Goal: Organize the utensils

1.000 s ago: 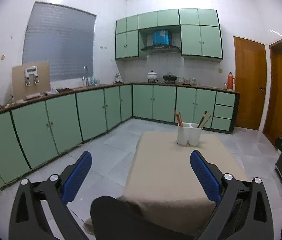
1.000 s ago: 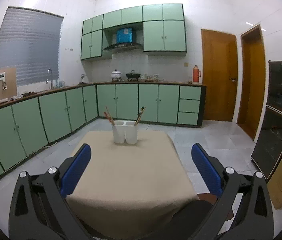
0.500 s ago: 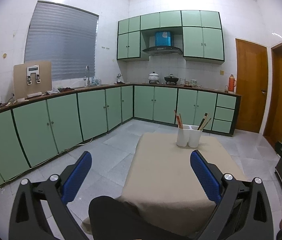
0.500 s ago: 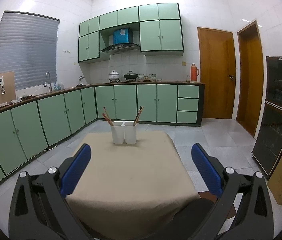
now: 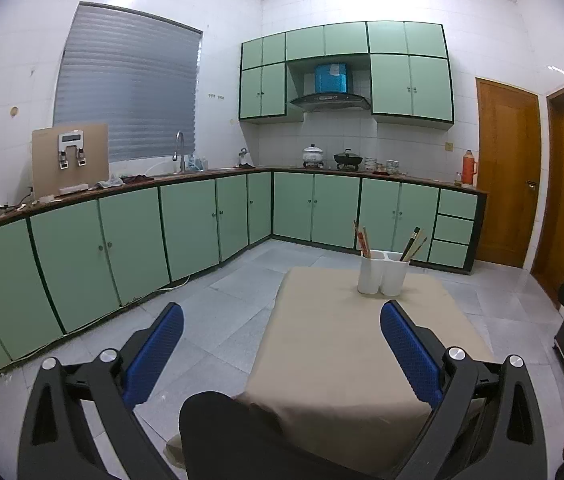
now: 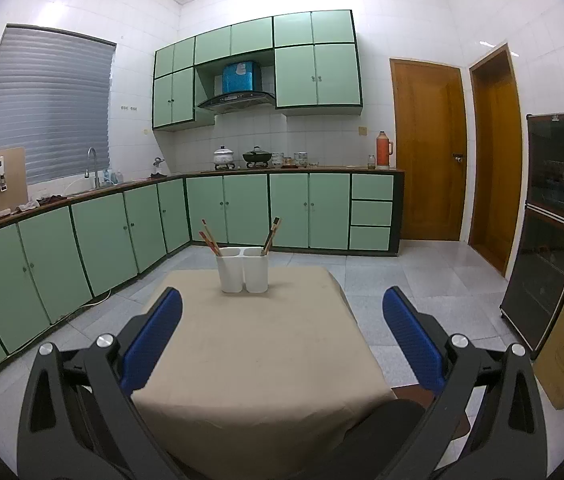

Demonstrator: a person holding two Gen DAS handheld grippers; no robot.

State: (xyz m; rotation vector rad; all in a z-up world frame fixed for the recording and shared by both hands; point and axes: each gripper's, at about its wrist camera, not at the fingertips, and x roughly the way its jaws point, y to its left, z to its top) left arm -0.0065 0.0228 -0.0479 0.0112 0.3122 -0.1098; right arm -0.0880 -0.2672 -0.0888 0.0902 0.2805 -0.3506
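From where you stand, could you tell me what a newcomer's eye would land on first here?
First, the white holder standing at the far end of the cloth-covered table, red chopsticks leaning in its left cup and darker ones in its right. Next, the green cabinets lining the walls behind. Up close, the left gripper and right gripper both hang open, holding nothing.

Pale green, beige and white kitchen

Ahead of our blue-padded grippers (image 6: 282, 312) we see a white holder (image 6: 243, 269) on plain beige cloth (image 6: 258, 356), mint cabinets (image 6: 226, 208) trimmed dark green.
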